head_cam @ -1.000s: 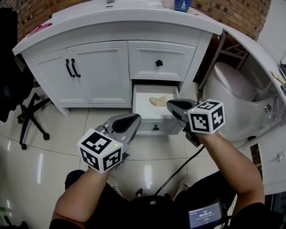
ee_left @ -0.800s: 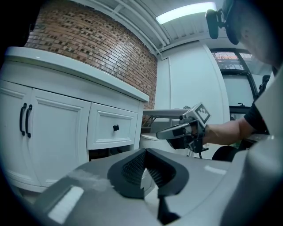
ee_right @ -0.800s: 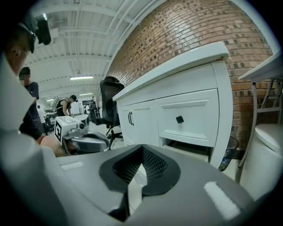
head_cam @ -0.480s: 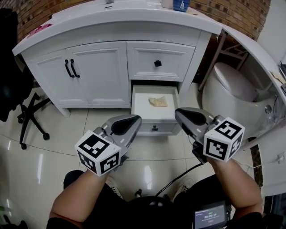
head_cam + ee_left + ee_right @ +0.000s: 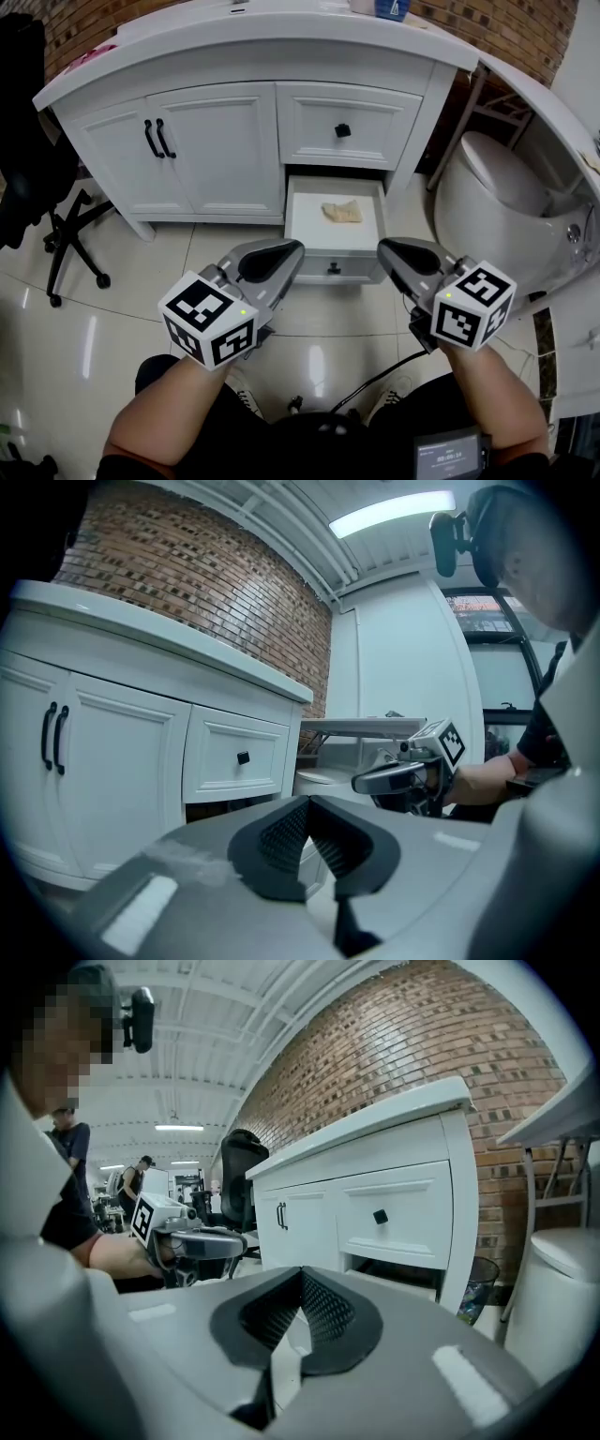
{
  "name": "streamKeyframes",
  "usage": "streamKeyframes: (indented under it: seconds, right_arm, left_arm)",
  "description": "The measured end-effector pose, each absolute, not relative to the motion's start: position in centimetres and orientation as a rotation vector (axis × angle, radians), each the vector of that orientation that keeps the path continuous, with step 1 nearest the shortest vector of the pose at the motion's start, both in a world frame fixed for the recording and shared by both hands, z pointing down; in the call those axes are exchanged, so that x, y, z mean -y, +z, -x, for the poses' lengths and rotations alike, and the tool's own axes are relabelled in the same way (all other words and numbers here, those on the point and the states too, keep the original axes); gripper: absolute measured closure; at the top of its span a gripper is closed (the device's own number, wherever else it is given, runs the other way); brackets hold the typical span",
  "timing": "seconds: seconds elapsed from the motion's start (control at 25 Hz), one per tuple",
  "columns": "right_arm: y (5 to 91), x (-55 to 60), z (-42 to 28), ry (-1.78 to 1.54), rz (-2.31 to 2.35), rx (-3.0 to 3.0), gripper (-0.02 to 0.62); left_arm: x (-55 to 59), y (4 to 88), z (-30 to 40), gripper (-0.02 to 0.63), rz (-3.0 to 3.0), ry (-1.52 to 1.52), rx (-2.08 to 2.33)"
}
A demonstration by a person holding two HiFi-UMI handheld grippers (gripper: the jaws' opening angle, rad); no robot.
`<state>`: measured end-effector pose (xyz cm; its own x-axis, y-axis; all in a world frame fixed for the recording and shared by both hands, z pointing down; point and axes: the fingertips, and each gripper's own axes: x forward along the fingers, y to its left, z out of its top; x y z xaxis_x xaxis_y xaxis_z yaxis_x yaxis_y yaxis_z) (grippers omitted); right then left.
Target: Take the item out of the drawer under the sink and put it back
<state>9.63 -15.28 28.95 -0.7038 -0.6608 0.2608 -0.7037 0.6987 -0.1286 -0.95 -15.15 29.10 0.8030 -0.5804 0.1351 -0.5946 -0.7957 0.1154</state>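
- The white vanity (image 5: 216, 141) fills the upper half of the head view.
- Its lower drawer (image 5: 305, 225) stands open at the centre of the frame.
- My left gripper (image 5: 284, 251) and right gripper (image 5: 392, 251) hang at the drawer front's two ends, jaws pressed together, empty.
- The beige item (image 5: 341, 212) lies inside the drawer.

Bright, even light from ceiling strips (image 5: 403, 513); glare streaks on glossy floor (image 5: 86, 342); drawer (image 5: 307, 225) shadowed at back; edges bend, corners dark.
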Motion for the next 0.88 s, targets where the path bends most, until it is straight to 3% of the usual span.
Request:
streamKeyframes:
  seconds: [0.88]
  right_arm:
    - [26.5,11.1,-10.4,0.266,-1.112,2.744,0.588]
  left_arm:
    - [11.4,26.2,1.2,0.601,-2.851,0.085,0.975]
